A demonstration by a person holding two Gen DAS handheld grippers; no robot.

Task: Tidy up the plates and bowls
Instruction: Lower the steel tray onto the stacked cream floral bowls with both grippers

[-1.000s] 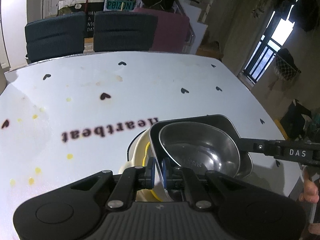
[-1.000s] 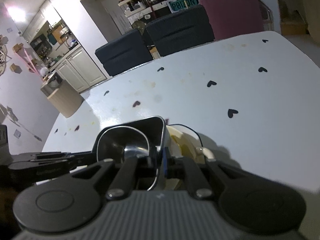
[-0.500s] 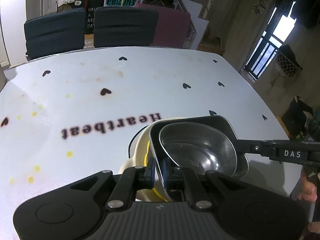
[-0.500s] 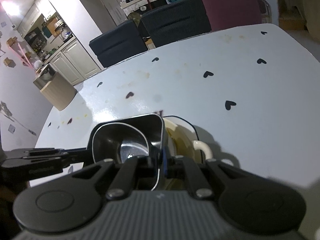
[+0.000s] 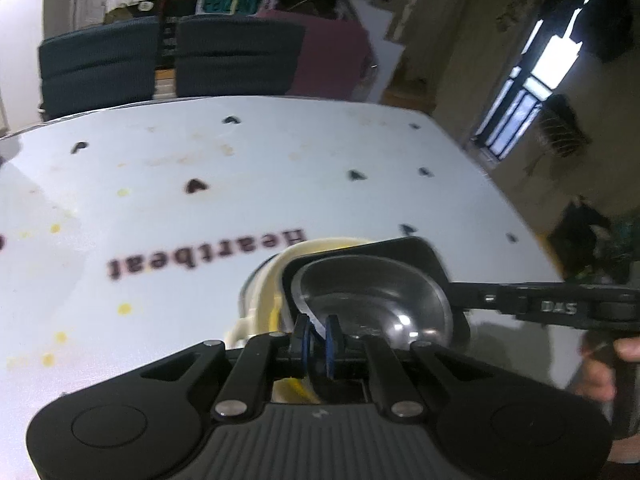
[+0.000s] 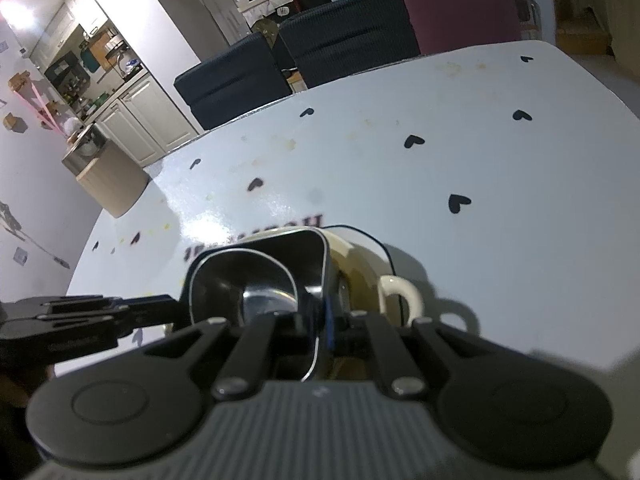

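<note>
A stack of dishes hangs above the white table (image 5: 280,168): a steel bowl (image 5: 372,300) nested in a black squarish plate (image 5: 416,252), over a cream and yellow dish (image 5: 264,292) with loop handles. My left gripper (image 5: 316,338) is shut on the near rim of the stack. My right gripper (image 6: 320,320) is shut on the opposite rim of the black plate (image 6: 316,256); the steel bowl (image 6: 256,284) and the cream dish's handle (image 6: 400,292) show there too. Each gripper's arm appears in the other's view.
The table (image 6: 440,160) carries black hearts, yellow stains and the word "Heartbeat" (image 5: 204,256). Dark chairs (image 5: 236,60) and a maroon one (image 5: 332,56) stand at its far edge. Kitchen cabinets (image 6: 132,116) and a wooden bin (image 6: 108,176) are off to the left.
Both grippers have kept their hold on the stack and raised it, tilting a little; more of the "Heartbeat" print shows beyond the dishes.
</note>
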